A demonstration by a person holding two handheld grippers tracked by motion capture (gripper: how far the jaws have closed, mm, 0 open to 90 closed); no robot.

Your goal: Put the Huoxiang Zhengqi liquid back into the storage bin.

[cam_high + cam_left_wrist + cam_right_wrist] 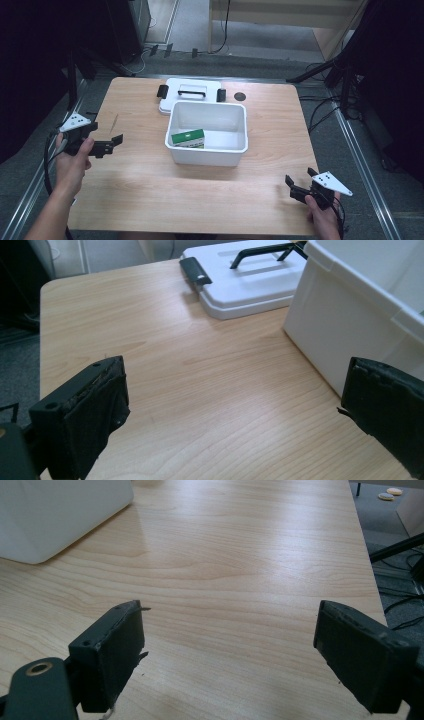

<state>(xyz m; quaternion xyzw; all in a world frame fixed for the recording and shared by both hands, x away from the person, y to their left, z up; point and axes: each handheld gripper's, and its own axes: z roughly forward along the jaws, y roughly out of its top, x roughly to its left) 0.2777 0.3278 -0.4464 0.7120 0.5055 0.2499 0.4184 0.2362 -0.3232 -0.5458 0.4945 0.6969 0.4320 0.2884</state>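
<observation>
The bin's point(208, 131) front wall is hiding the lower part of the green box point(188, 138), whose print is too small to read. The bin is also covering the near edge of the lid point(190, 93). A small dark disc point(240, 96) on the table point(150, 190) is staying too small to identify. The bin is running off both gripper views.

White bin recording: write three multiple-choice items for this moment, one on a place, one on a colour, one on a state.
1. Where is the box?
A. inside the white bin
B. on the lid
C. on the floor

2. What colour is the lid's handle?
A. red
B. black
C. yellow

3. How are both grippers?
A. shut on the box
B. shut on nothing
C. open

Key:
1 A: the green box lies in the white bin.
2 B: the lid has a black handle.
3 C: the left gripper and right gripper show wide gaps.
</observation>
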